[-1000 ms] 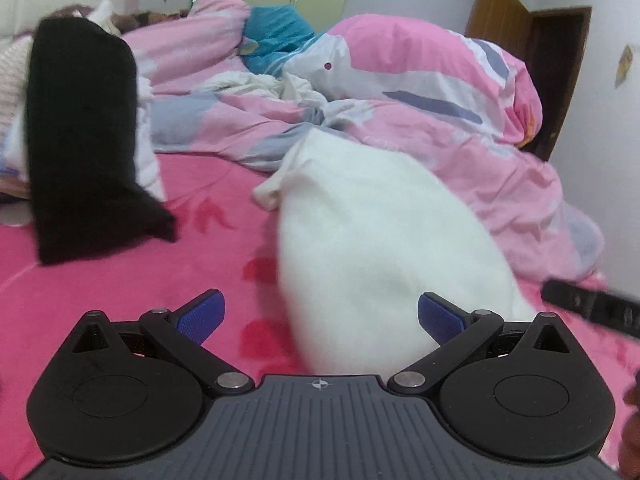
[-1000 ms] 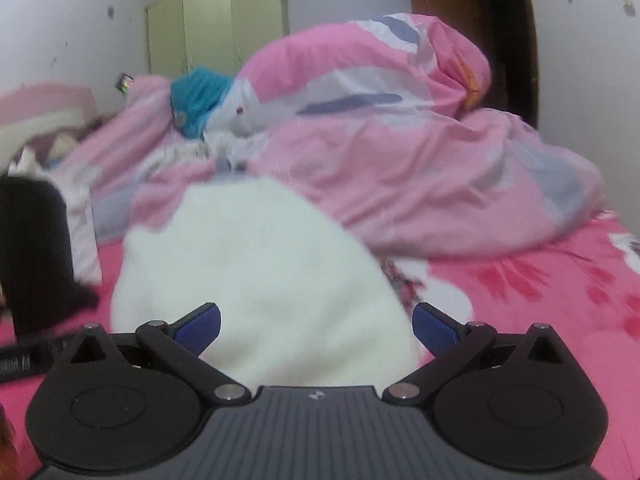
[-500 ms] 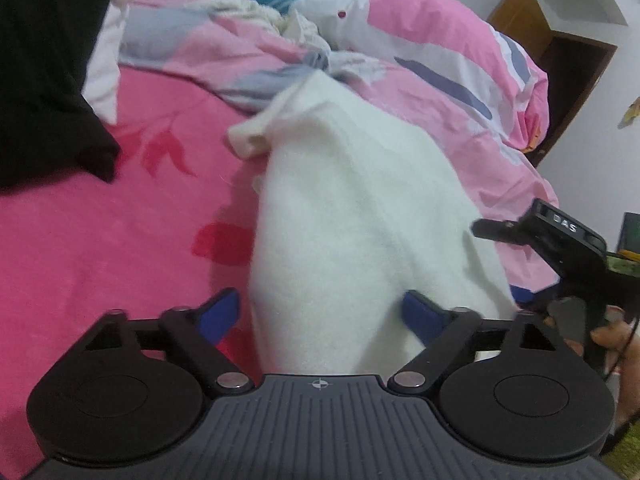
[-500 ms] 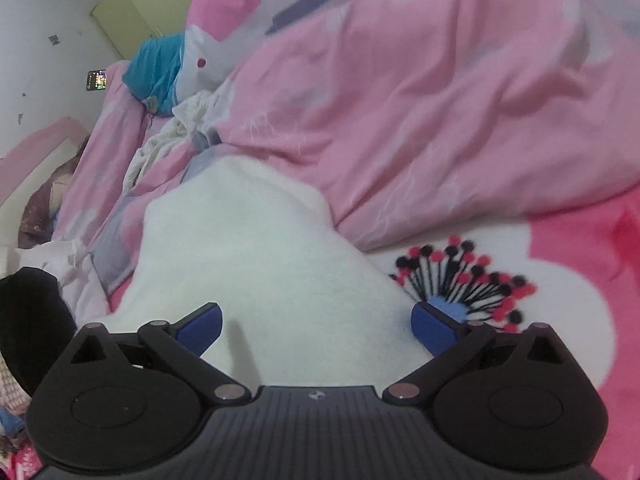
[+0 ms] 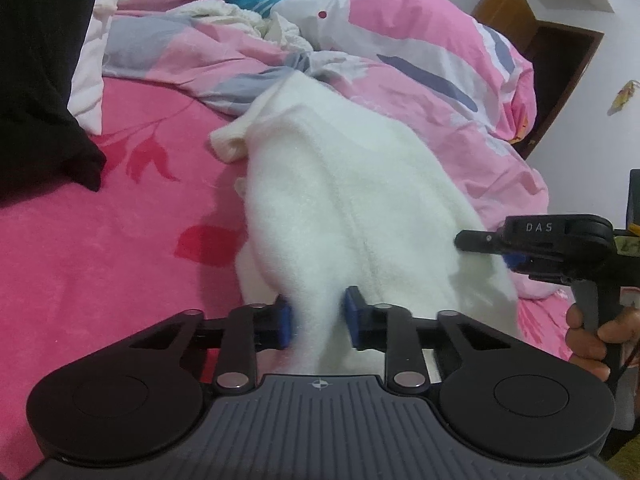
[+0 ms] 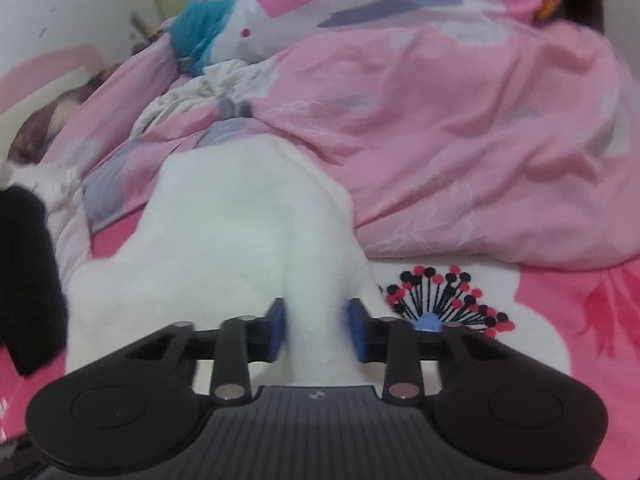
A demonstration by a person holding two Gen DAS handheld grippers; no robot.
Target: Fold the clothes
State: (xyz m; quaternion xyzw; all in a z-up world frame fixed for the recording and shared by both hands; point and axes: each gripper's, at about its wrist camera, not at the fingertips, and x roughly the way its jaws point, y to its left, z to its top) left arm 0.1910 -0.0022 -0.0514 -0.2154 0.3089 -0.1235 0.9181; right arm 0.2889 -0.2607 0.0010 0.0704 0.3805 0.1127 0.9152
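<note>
White fleece garment (image 5: 360, 200): lies on the pink bedsheet (image 5: 100, 240), long axis running from the near hem at 6 o'clock away toward 12 o'clock, far end resting against the pink duvet (image 5: 440, 80). Left gripper (image 5: 316, 322): narrowed onto a pinched ridge of the hem's left part. Right gripper (image 6: 318, 330): likewise clamped on a ridge toward the right part; seen at 3 o'clock in the left view. Both equally near. Fabric thick, fluffy, limp, bunched; black garment (image 5: 36, 80) at 10 o'clock.
</note>
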